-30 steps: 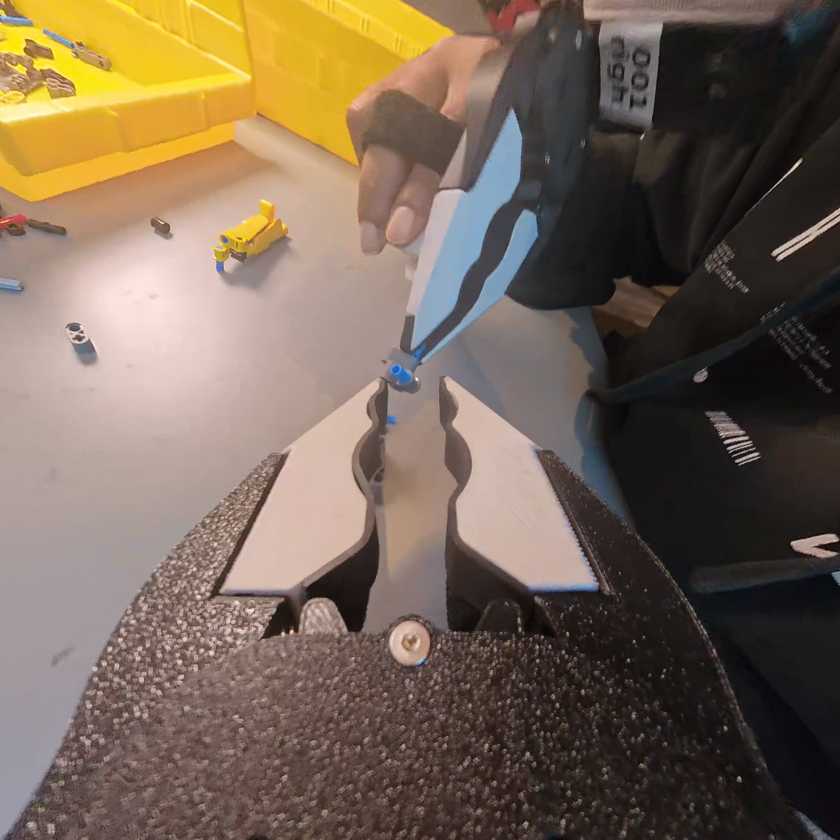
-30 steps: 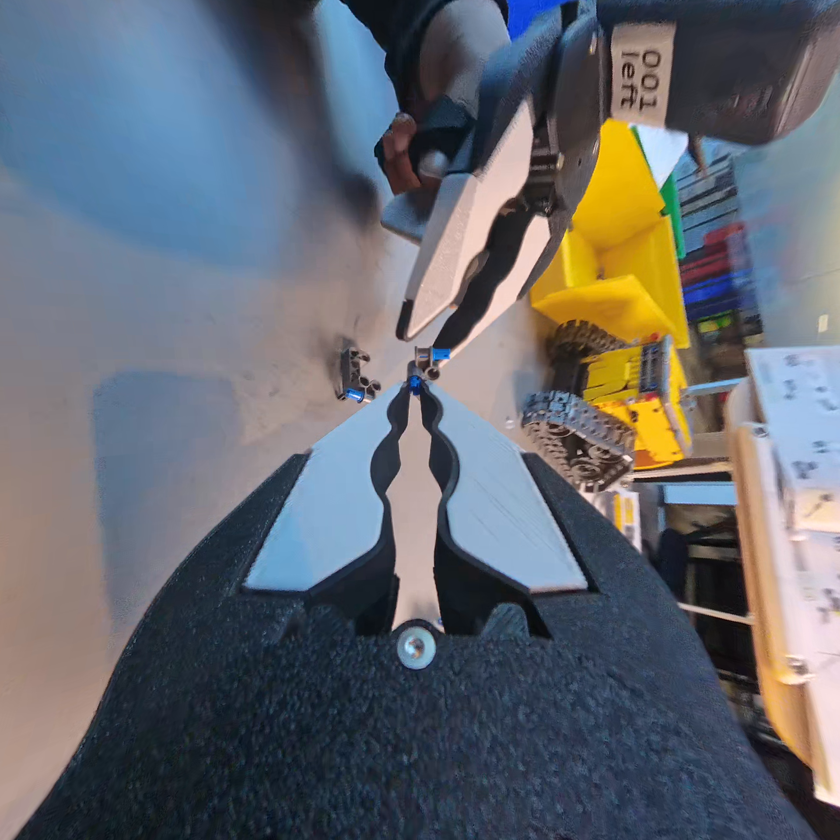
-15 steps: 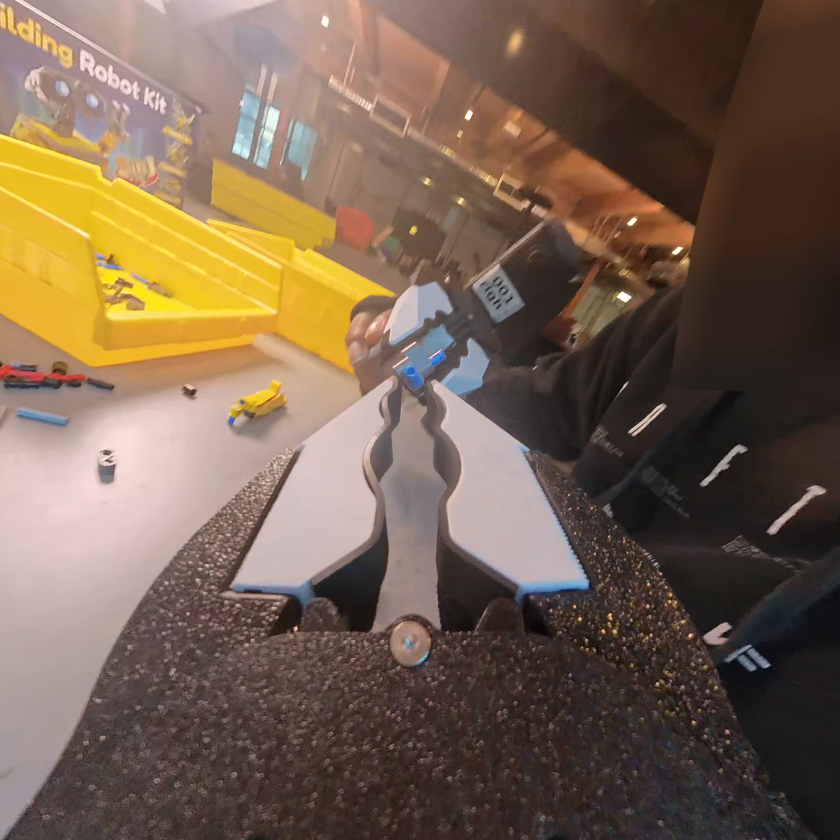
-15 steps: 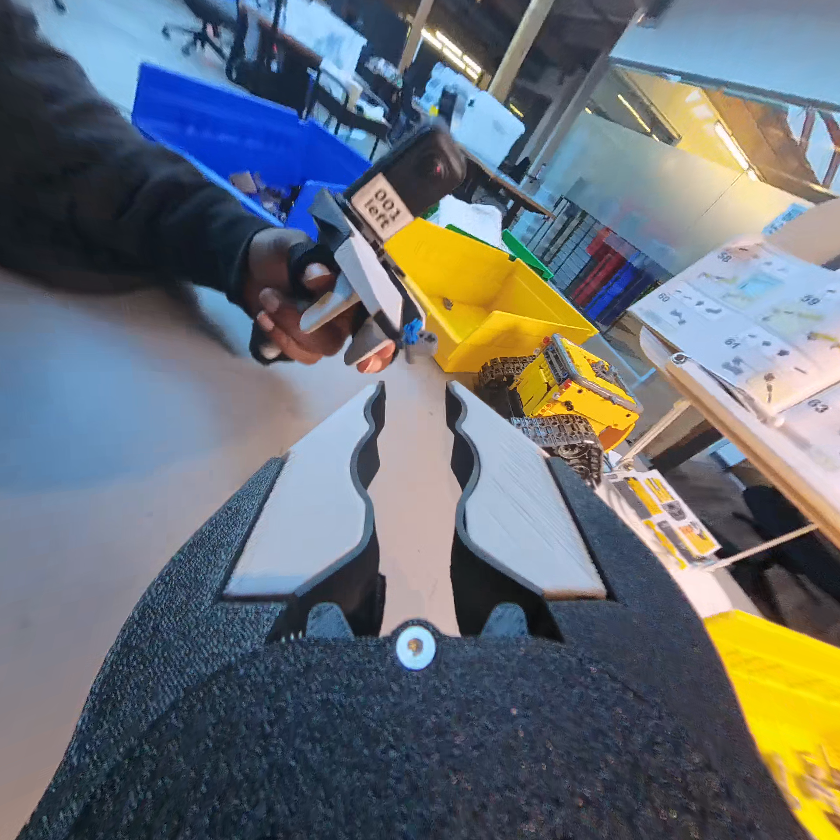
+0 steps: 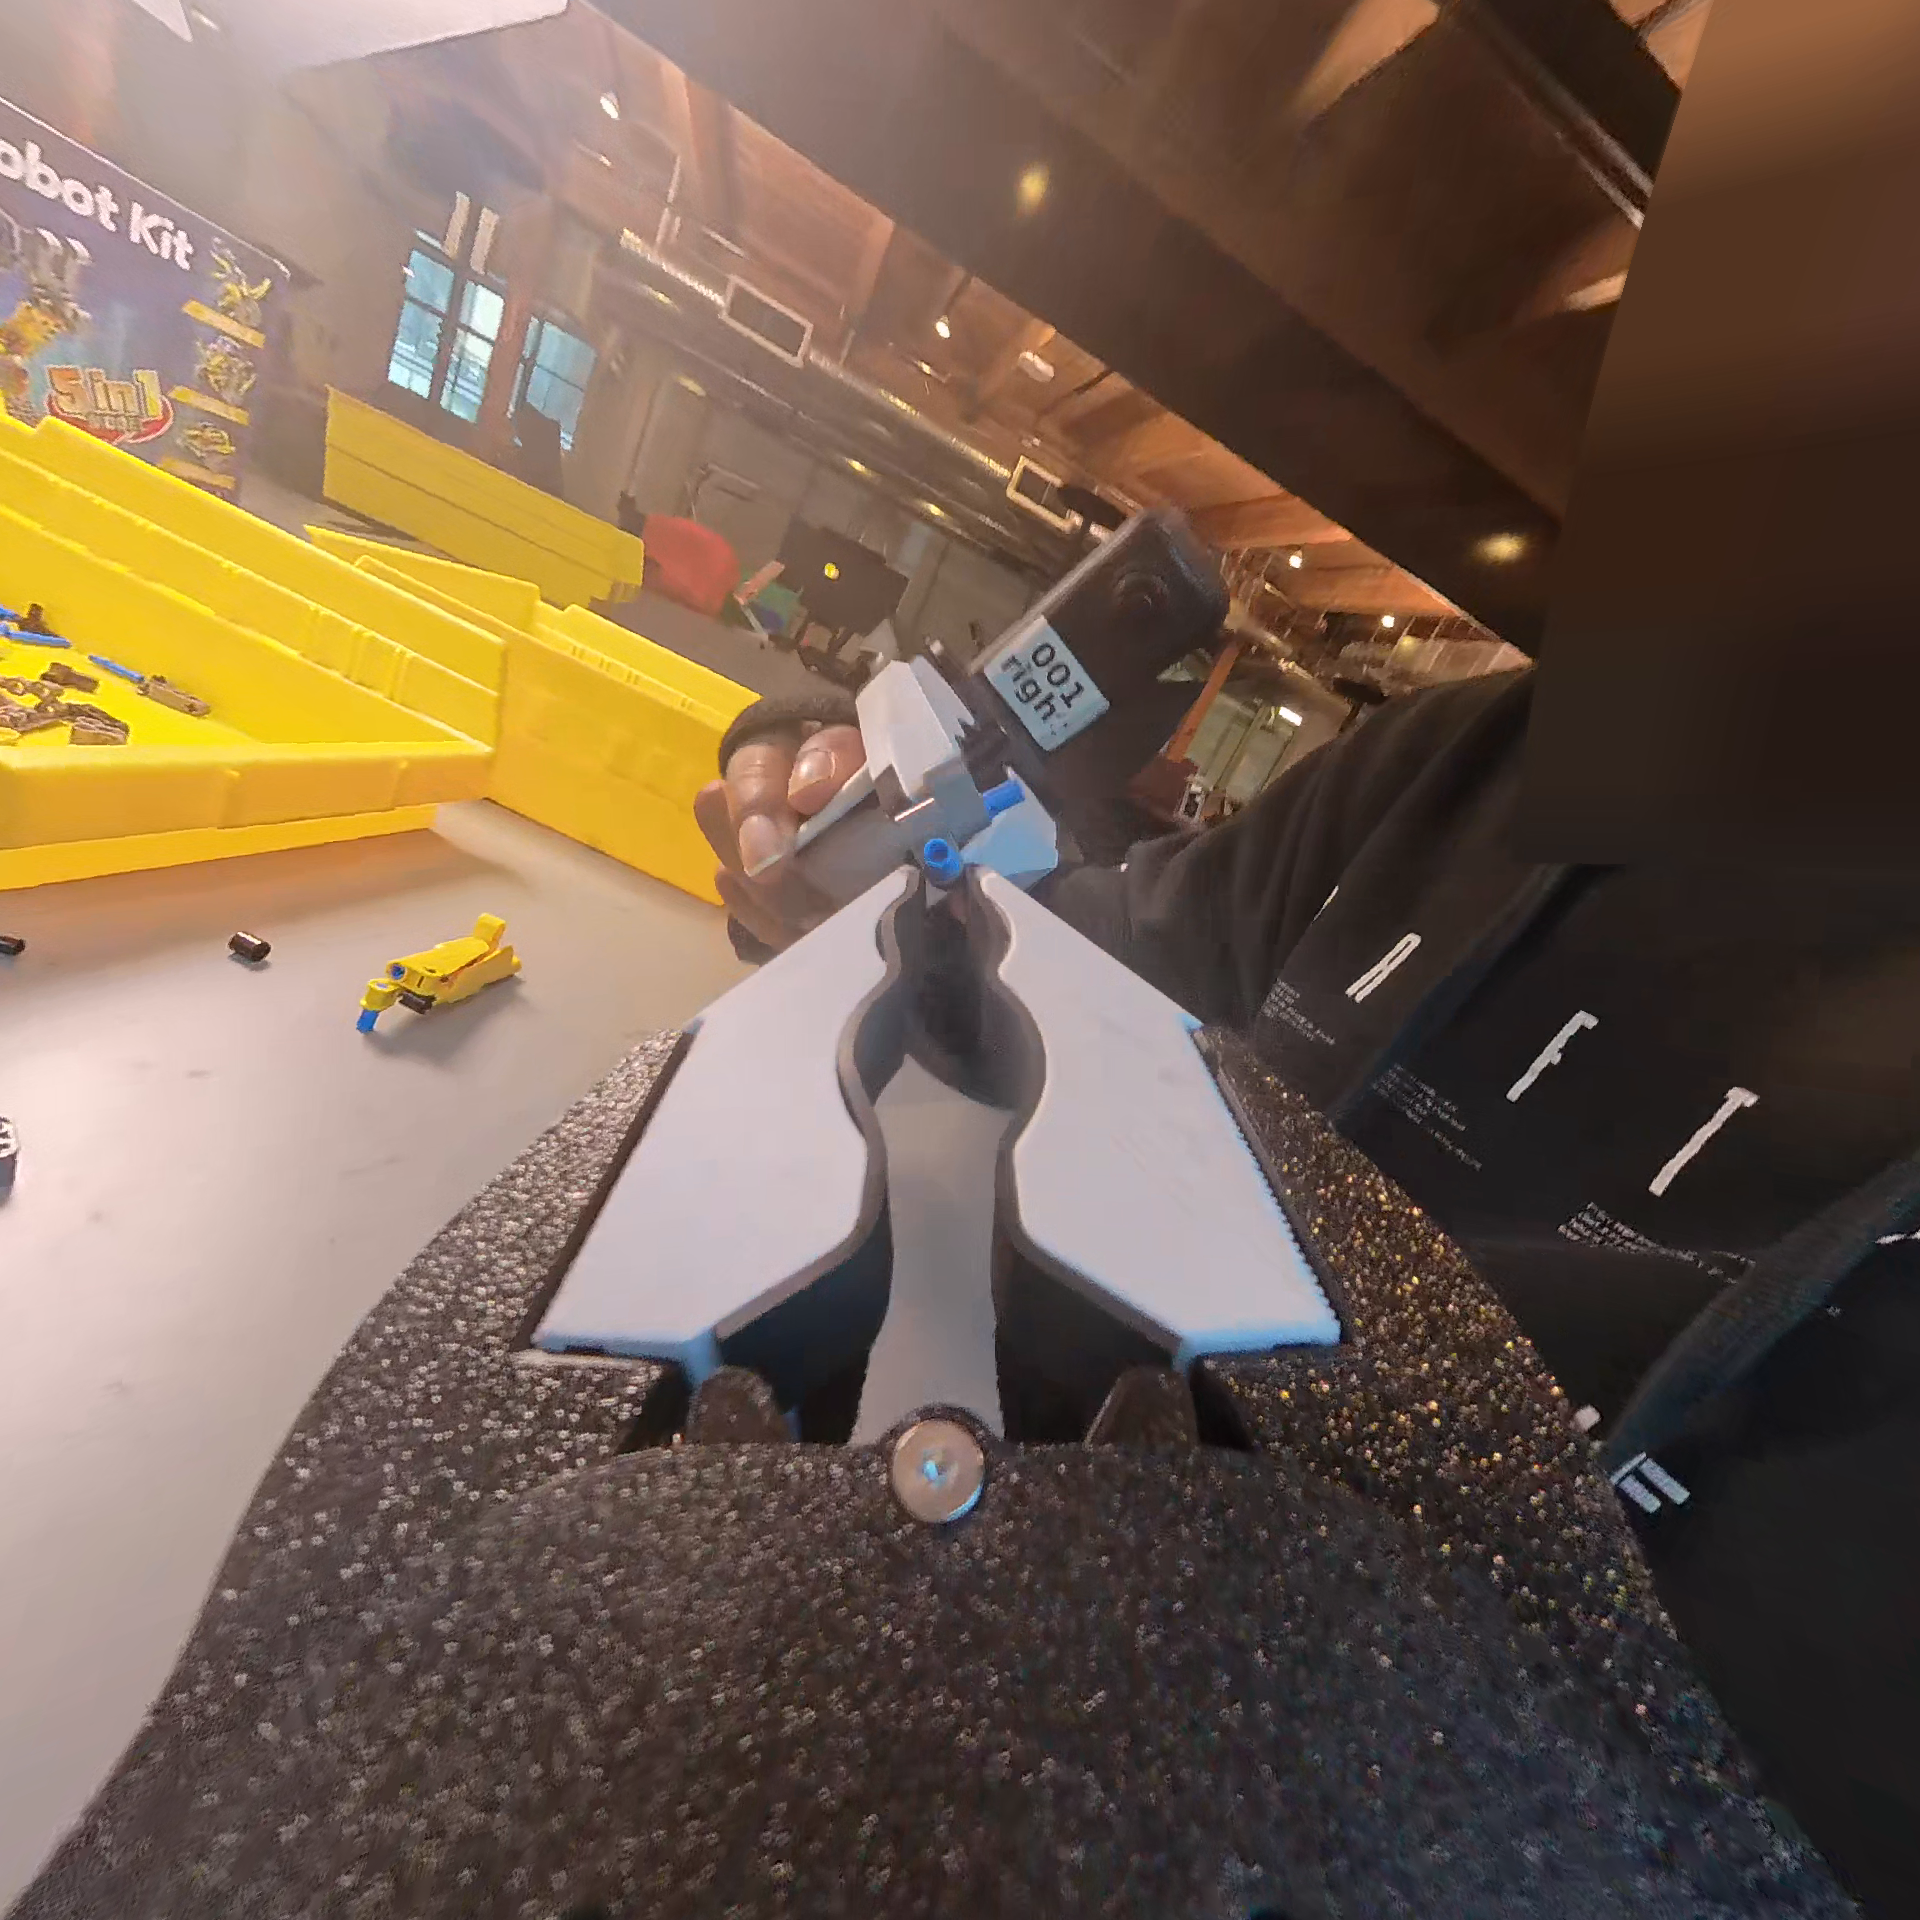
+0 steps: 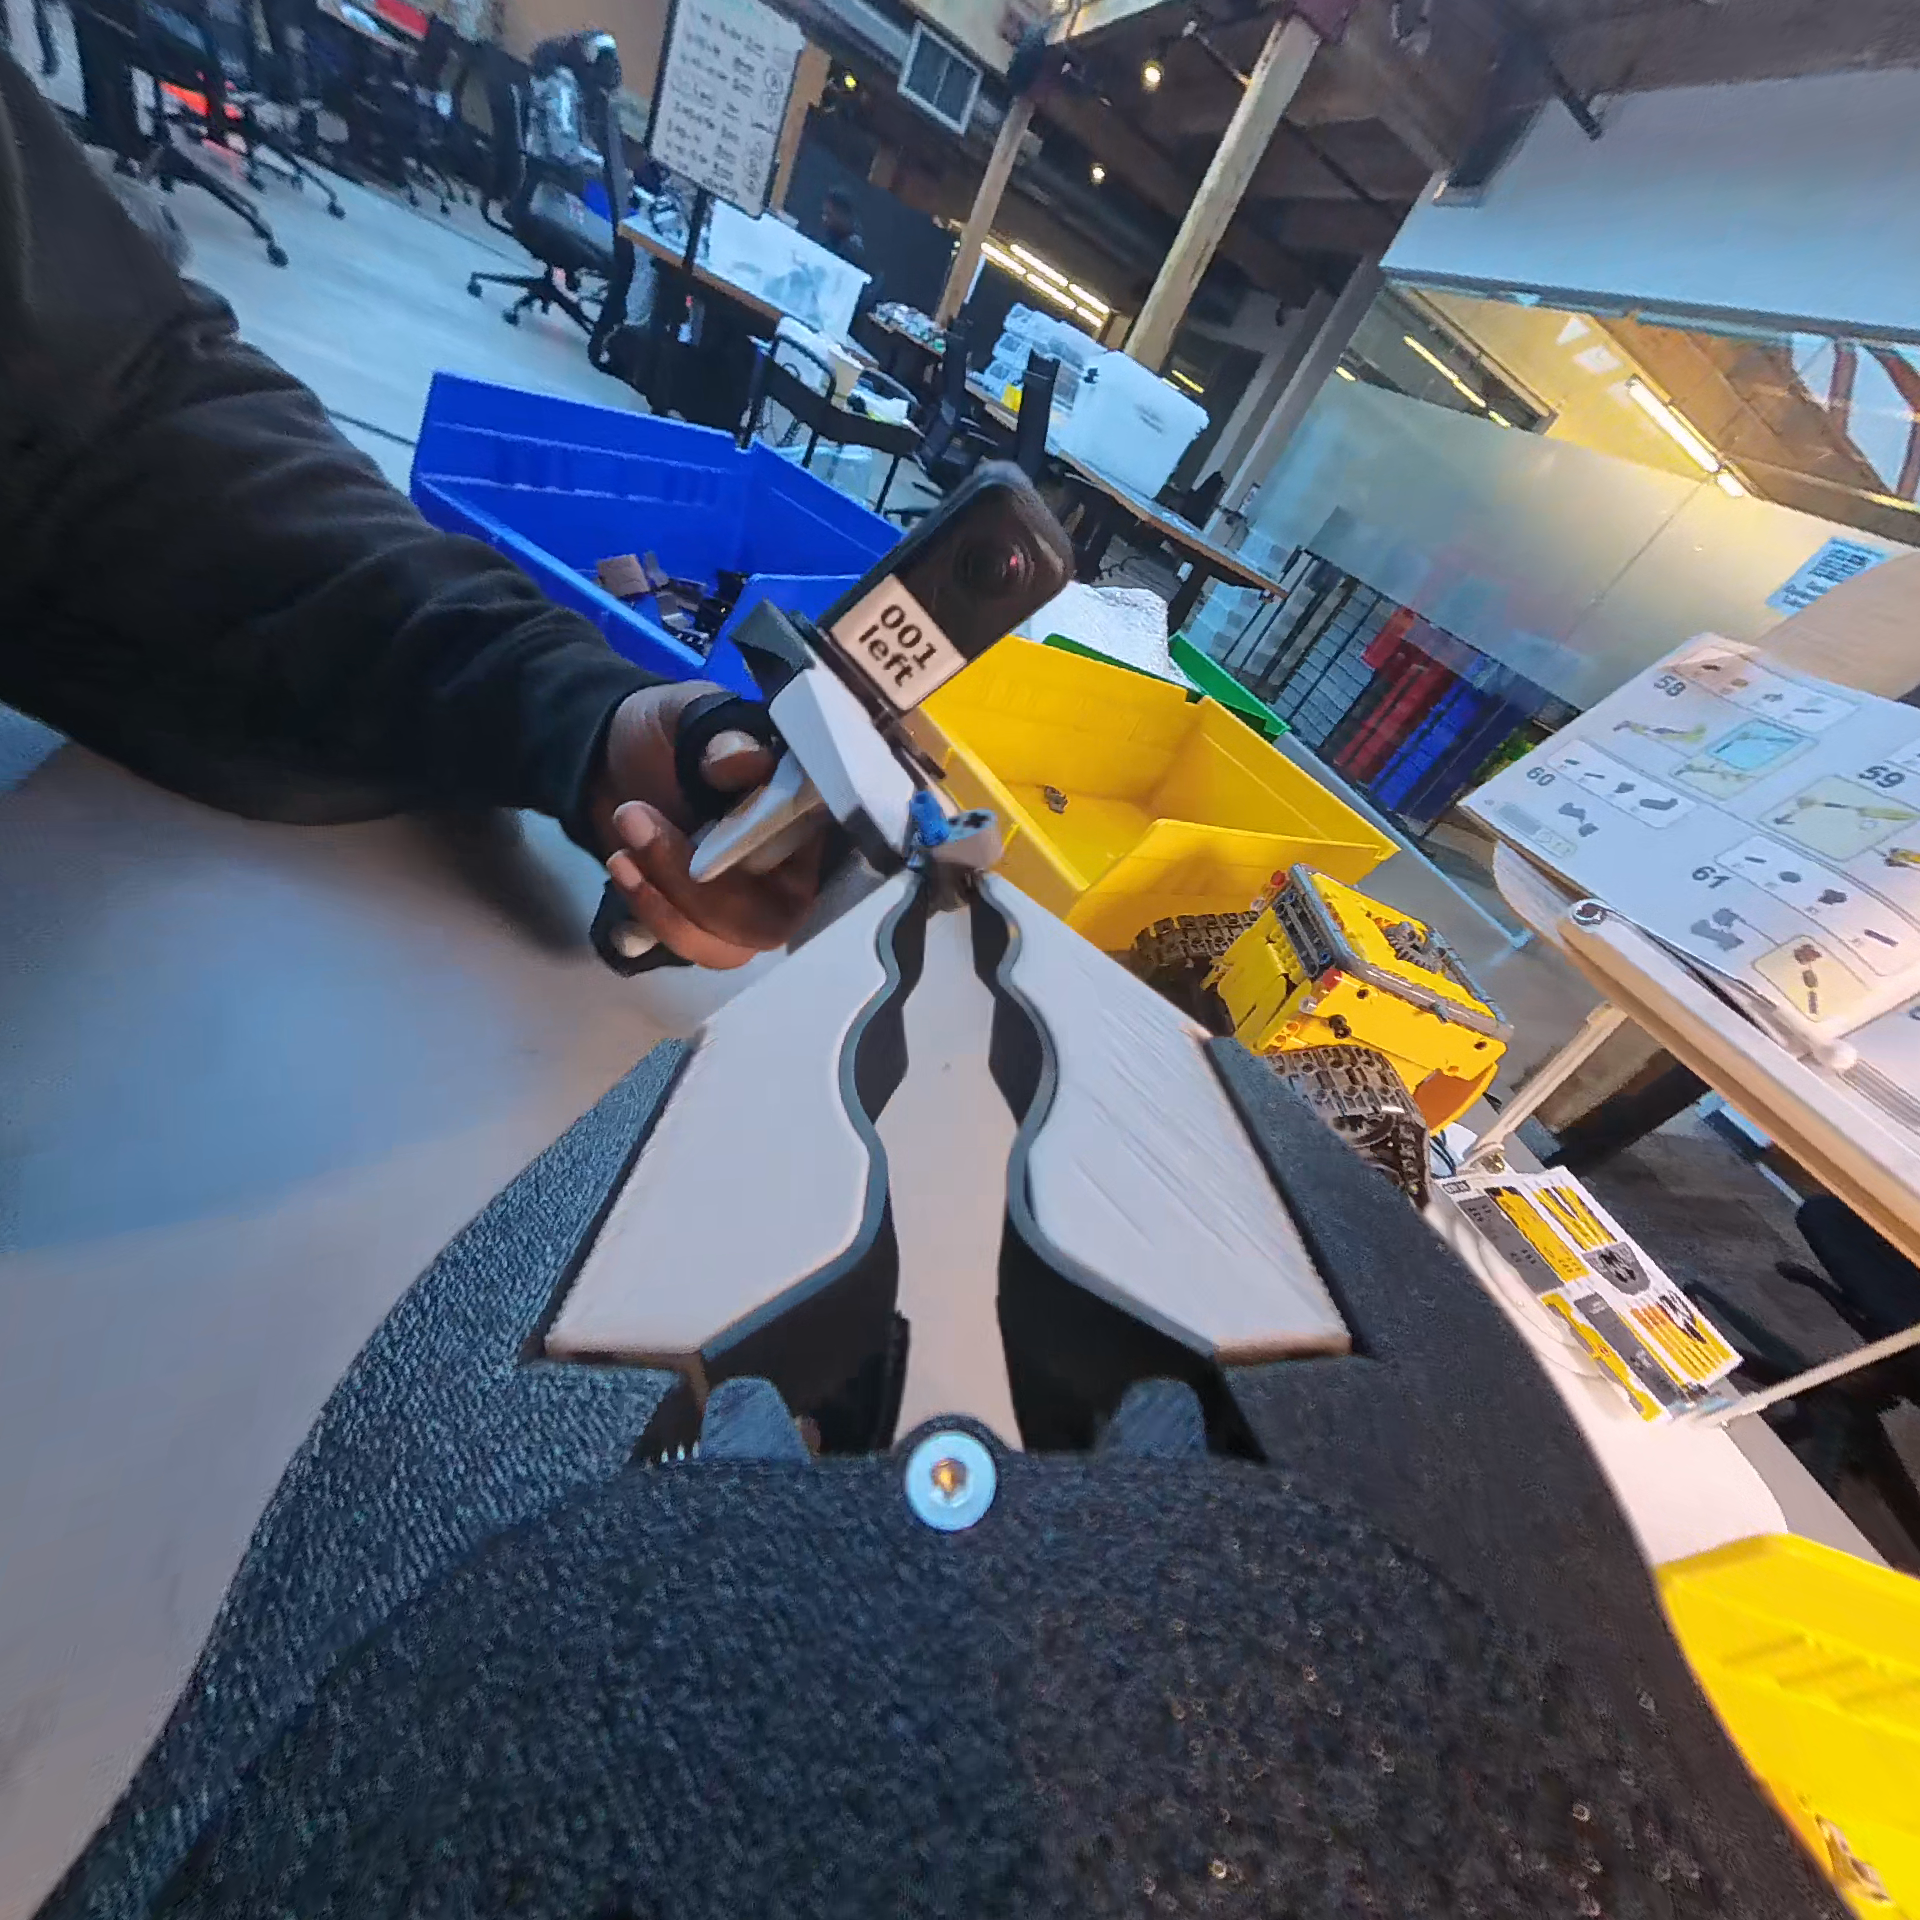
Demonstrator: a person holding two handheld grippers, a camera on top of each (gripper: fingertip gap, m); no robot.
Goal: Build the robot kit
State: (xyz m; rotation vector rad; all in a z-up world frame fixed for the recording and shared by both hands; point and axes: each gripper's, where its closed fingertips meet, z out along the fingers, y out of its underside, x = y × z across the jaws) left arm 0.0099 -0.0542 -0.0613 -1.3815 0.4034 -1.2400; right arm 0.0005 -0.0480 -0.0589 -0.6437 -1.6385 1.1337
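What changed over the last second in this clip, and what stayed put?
Both grippers lifted off the table. The small grey piece with blue pins passed from the right gripper to the left gripper, which pinches it now. The right gripper opened, then narrowed around it again; its grip is unclear. The yellow tracked model and small yellow assembly stayed put.

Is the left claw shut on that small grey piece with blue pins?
Shut on it. In the left wrist view the left claw tips pinch the piece, held above the table, the right claw meeting it.
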